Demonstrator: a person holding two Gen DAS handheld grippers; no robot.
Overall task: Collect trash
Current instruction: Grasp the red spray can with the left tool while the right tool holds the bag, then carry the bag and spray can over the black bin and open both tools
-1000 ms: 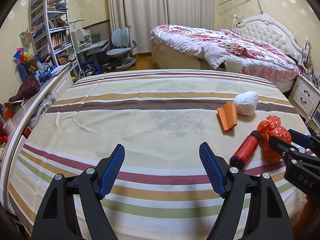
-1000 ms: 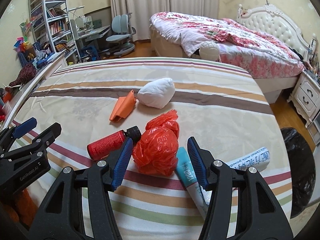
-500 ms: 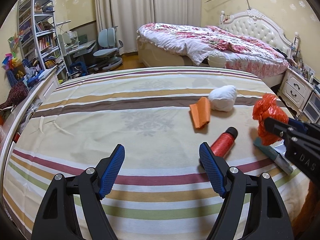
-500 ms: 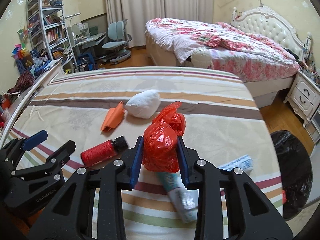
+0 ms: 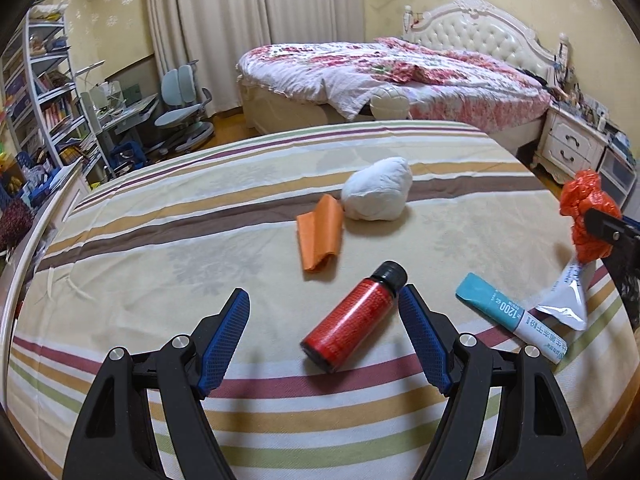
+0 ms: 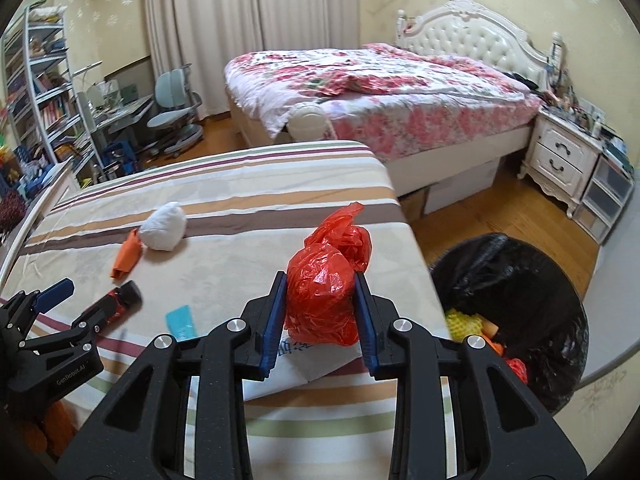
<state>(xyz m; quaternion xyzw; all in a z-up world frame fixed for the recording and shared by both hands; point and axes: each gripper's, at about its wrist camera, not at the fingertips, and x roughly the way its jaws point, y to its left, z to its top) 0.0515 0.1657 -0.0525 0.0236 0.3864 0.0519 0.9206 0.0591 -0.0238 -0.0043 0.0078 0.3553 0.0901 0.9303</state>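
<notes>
Right gripper jaws clenched on red bag, apparently raised off striped bed; left gripper jaws released around red bottle.

Both wrist views look along their jaws, low and close over the striped bed. The left faces its middle; the right faces its edge and bin. Both share the bottle.
</notes>
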